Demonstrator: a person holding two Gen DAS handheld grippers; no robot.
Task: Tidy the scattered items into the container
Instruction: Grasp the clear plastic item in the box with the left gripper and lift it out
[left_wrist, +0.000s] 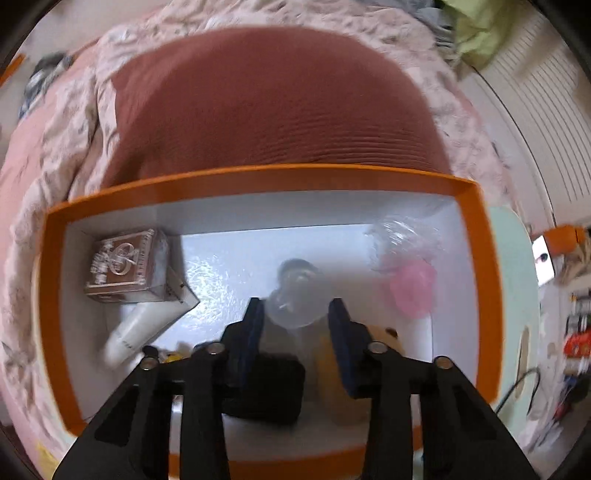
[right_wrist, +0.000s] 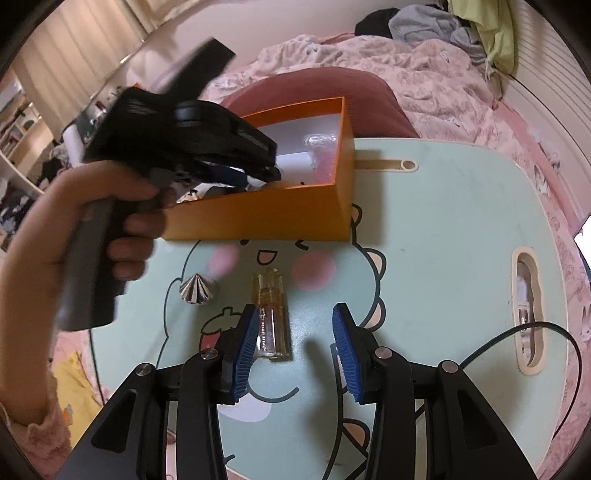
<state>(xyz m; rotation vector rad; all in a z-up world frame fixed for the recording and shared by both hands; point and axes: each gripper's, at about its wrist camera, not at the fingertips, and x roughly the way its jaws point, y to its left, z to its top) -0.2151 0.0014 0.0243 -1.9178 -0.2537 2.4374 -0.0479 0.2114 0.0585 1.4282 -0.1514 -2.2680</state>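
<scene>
While the left gripper (left_wrist: 295, 308) pinches a clear bottle (left_wrist: 291, 306) over the orange box (left_wrist: 258, 177), items lie inside. Right gripper (right_wrist: 295, 325) hangs part-open above a small vial (right_wrist: 271, 317).

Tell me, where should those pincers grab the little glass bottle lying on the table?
Across its slim body, from above: the glass bottle lies flat, pointing away, so the right gripper can straddle its long sides. It sits nearer one finger, so centre first.

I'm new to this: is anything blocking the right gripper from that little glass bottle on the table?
Nothing visible. The bottle lies in the open just ahead of the right gripper, nearer one pad; the silver cone sits off to the side.
</scene>
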